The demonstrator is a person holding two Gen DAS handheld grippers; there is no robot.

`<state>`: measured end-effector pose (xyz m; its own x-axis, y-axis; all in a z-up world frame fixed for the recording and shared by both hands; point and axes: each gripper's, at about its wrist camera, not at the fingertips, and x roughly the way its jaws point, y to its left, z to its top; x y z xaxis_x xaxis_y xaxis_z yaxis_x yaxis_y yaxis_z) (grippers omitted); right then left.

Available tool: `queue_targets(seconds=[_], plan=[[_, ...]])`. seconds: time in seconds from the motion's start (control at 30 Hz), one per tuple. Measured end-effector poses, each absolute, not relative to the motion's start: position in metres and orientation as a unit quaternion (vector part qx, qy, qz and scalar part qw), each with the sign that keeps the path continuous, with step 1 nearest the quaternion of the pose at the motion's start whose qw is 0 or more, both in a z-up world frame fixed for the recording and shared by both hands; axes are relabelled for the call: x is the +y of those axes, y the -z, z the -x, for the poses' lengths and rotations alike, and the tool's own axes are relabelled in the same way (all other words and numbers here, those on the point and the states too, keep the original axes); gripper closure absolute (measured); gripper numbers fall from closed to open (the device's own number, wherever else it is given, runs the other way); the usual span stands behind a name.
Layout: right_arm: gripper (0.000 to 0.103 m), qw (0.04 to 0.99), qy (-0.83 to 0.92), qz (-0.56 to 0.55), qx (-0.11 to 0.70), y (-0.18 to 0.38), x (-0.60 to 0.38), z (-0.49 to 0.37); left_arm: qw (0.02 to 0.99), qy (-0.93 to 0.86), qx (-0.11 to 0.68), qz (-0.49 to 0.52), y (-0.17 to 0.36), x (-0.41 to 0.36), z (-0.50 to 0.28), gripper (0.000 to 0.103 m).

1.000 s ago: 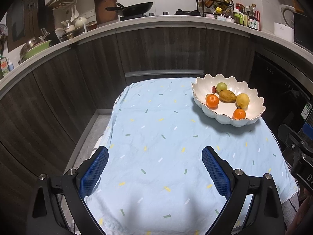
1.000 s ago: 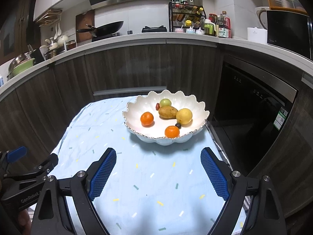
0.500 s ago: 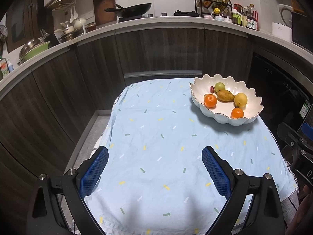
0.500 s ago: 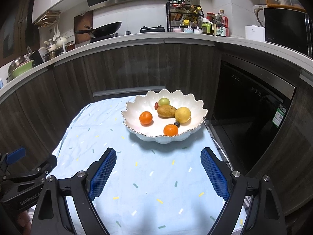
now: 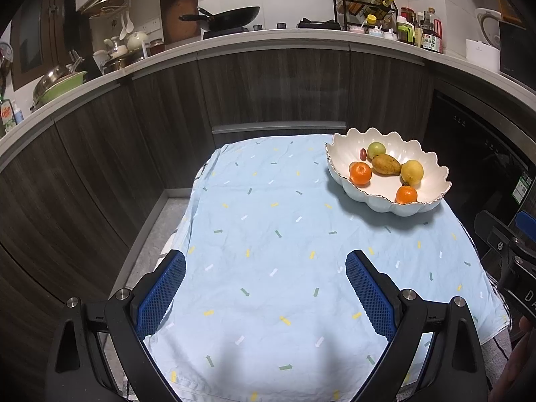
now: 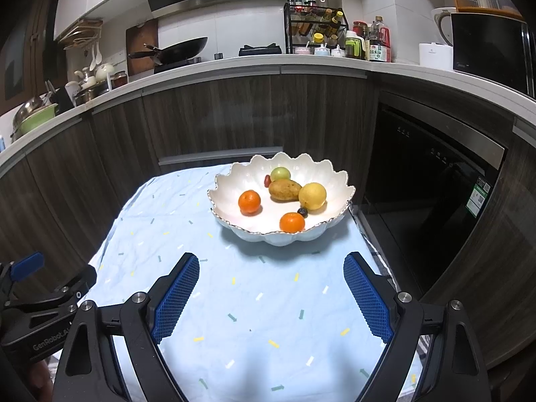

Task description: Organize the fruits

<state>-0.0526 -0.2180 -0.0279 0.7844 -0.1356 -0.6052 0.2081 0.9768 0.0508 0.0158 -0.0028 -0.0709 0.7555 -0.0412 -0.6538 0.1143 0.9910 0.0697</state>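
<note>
Fruit sits gathered in a white scalloped bowl (image 6: 338, 181) at the far right of a table spread with a pale blue cloth (image 5: 268, 268). Inside lie two oranges, one on the left (image 6: 249, 202) and one at the near rim (image 6: 292, 222), a brownish mango (image 6: 284, 190) in the middle, a yellow round fruit (image 6: 312, 195) to its right, a green one (image 6: 280, 174) at the far side, a small red piece (image 6: 267, 181) beside it and a small dark berry (image 6: 303, 212) between the near orange and the yellow fruit. No fruit shows loose on the cloth in either view.

The left gripper (image 5: 264, 268) hangs over the near middle of the cloth, jaws wide apart with nothing between them, well away from the bowl. The right gripper (image 6: 270, 269) faces the bowl from the near side, jaws likewise spread and empty, its pads short of the rim.

Judged from this layout, the organizing looks done or very nearly so: every visible piece is already in the bowl, and neither tool carries anything. If anything is left, it would be tidying within the bowl
</note>
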Motion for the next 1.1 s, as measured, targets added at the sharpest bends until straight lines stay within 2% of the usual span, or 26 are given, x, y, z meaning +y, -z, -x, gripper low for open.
queue_targets(seconds=[1.1], plan=[[0.014,0.942,0.092,-0.062,0.318,0.0291,-0.2193,0.0534,0.940,0.035,0.335,-0.060,0.0653,-0.0047,-0.0119,0.005]])
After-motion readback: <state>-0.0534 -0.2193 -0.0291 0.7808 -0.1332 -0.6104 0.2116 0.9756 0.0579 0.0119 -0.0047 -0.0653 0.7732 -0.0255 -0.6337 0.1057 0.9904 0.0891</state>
